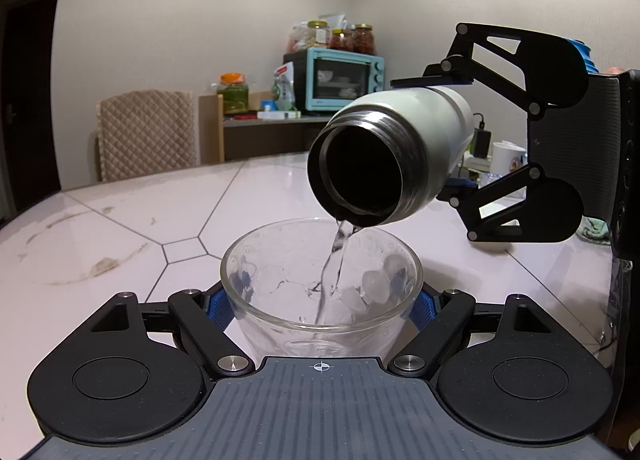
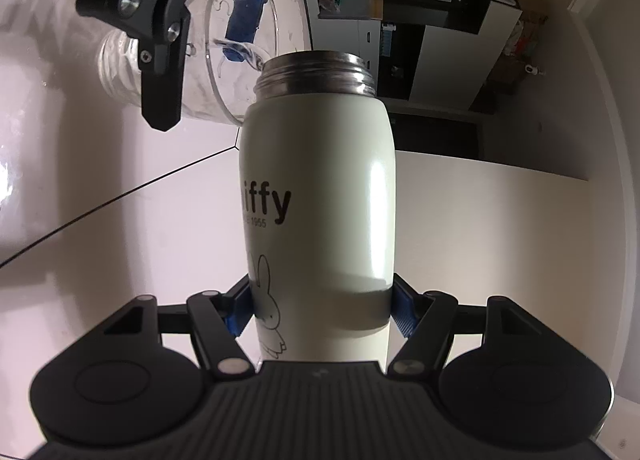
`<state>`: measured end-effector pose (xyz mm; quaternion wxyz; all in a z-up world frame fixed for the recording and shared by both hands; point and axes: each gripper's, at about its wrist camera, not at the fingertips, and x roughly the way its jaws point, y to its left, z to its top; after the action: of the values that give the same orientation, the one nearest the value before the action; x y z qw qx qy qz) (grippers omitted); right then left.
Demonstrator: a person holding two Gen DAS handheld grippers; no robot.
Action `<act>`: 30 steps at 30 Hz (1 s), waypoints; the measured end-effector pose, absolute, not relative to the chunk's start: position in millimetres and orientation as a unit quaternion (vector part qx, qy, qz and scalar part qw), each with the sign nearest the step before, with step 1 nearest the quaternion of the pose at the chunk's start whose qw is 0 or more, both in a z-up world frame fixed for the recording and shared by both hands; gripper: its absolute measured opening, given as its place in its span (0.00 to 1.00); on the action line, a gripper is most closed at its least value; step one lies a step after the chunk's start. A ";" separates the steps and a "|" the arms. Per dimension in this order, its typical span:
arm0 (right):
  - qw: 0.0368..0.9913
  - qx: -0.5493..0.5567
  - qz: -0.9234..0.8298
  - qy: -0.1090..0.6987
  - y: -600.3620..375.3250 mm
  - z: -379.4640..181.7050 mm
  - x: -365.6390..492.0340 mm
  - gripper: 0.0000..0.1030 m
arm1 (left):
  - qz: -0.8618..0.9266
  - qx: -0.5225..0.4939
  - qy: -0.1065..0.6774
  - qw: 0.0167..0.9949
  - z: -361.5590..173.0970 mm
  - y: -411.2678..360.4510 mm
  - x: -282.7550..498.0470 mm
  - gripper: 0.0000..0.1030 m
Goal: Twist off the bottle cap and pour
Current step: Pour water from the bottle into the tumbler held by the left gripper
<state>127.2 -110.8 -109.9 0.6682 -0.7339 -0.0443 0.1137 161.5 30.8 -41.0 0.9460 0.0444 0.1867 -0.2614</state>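
Observation:
A clear glass cup [image 1: 320, 280] stands on the pale tiled table [image 1: 120, 212], and my left gripper [image 1: 322, 304] is shut on it, blue pads pressing both sides. Above it a white flask [image 1: 400, 140] with an uncapped steel threaded mouth lies tipped toward the cup. A thin stream of water [image 1: 336, 260] runs from its lip into the glass. My right gripper [image 1: 456, 140] is shut on the flask's body. In the right wrist view the white flask [image 2: 320, 200] shows a rabbit drawing, my right gripper [image 2: 320, 312] clamps its lower body, and the glass cup [image 2: 224, 44] sits beyond its mouth. No cap is visible.
A quilted chair [image 1: 146, 132] stands at the table's far edge. Behind it a counter holds a teal toaster oven [image 1: 340, 80] and jars [image 1: 352, 38]. A white mug [image 1: 506, 156] and a charger sit on the table at the right.

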 end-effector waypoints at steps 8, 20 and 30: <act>0.667 -0.735 0.114 -0.046 -107.3 -108.8 128.8 0.68 | -0.260 0.044 0.187 0.946 -41.2 30.5 159.8 0.84; 0.658 -0.744 0.110 -0.042 -101.8 -110.0 134.7 0.68 | -0.260 0.044 0.187 0.946 -41.4 30.7 157.3 0.84; 0.656 -0.746 0.110 -0.044 -101.9 -110.5 134.5 0.68 | -0.260 0.044 0.187 0.946 -41.4 32.4 158.9 0.84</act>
<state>134.5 -101.9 -110.5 0.6556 -0.7458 -0.0443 0.1101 158.9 32.4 -41.4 0.9465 0.0438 0.1867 -0.2597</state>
